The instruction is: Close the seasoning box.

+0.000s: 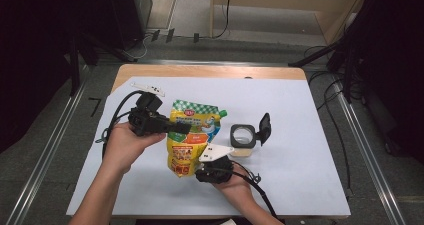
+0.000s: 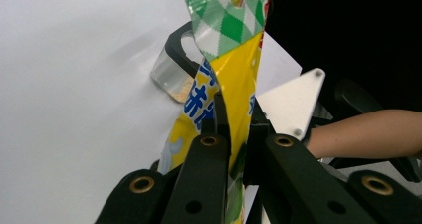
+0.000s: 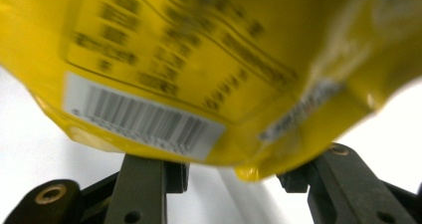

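Observation:
A yellow stand-up pouch with a green-and-white checked top and a green spout is held upright over the white-covered table. My left gripper comes in from the left and is shut on the pouch's left edge; in the left gripper view the jaws pinch the yellow film. My right gripper sits at the pouch's lower right corner. In the right gripper view the pouch's barcode end hangs over the gripper, whose jaws stand apart on either side of it.
A small clear container with its black flip lid swung open stands just right of the pouch, also seen past the pouch as the container. Cables trail from both grippers. Metal rails run along both sides of the table.

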Demonstrator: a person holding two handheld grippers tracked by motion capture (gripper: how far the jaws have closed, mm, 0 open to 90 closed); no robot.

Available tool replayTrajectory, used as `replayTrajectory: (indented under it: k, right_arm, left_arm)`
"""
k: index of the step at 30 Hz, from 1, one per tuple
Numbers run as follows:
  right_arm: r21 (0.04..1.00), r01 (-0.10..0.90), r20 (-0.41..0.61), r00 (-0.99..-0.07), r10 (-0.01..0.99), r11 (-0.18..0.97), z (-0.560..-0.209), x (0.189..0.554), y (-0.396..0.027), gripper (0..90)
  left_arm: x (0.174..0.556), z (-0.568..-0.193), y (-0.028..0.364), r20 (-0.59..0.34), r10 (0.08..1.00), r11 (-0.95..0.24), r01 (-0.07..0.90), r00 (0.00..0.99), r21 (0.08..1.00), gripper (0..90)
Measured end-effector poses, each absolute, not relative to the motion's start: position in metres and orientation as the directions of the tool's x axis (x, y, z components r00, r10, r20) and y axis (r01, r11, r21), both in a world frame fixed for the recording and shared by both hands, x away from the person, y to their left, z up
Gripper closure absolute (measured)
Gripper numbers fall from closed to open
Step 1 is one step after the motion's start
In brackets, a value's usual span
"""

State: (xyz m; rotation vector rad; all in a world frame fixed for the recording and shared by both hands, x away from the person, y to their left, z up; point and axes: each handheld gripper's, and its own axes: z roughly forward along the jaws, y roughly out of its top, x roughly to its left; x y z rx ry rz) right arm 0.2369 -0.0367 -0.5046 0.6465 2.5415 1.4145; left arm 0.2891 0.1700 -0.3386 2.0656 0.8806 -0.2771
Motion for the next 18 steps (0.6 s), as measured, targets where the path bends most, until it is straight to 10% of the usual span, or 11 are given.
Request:
replayTrajectory:
  k: [18]
  right_arm:
    - [0.837, 0.374, 0.194, -0.886, 0.422, 0.399, -0.494, 0.230, -0.043, 57.6]
  left_arm:
    - [0.287, -0.345, 0.150, -0.410, 0.516, -0.425, 0.641, 0.752, 0.639, 84.7]
